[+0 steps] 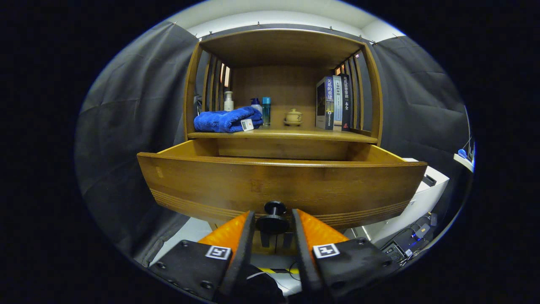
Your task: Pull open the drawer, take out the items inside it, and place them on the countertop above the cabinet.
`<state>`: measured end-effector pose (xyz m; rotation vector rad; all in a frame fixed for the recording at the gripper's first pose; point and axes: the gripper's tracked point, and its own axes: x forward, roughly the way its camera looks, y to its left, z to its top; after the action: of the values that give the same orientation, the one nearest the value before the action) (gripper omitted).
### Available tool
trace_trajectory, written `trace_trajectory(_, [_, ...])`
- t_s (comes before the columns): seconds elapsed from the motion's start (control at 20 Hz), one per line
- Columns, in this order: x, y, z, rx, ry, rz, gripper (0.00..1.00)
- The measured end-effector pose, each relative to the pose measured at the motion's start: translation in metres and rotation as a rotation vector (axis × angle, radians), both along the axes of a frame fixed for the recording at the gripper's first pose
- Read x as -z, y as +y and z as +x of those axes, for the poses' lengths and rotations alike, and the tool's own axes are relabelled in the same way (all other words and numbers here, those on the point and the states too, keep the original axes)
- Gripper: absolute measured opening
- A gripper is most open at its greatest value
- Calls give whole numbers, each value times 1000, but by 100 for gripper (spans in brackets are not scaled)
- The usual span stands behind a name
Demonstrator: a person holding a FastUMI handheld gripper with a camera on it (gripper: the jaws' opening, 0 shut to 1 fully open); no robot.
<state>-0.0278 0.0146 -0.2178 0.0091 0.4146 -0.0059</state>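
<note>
Wooden drawer point(278, 185) pulled well out of cabinet point(282, 80), front panel facing, grooved lines along lower edge. Round dark knob point(274, 216) at front centre, sitting between gripper point(273, 219) fingers, jaws close beside it, contact unclear. Drawer interior hidden behind front. Countertop point(287, 134) above drawer holds folded blue towel point(228, 119).

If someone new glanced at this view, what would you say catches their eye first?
First, the wooden drawer front, pulled out and looming just ahead of the claw, whose fingers flank the dark round knob; whether they press on it I cannot tell. Next, the bright blue folded towel on the countertop above, with bottles behind it. A small teapot and upright books stand to its right.
</note>
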Motion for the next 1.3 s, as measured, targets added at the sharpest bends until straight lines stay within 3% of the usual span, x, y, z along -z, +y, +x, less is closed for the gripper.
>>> trace_trajectory(0.15, [-10,-4,-5,14,-16,-13,90])
trace_trajectory(0.2, [-18,-3,-6,10,-26,-20,95])
trace_trajectory(0.65, [-170,-13,23,52,-283,-32,98])
trace_trajectory(0.9, [-184,-25,71,108,-154,-30,98])
trace_trajectory(1.1, [-146,-45,117,196,26,-7,98])
trace_trajectory(1.3, [-92,-48,145,208,223,17,98])
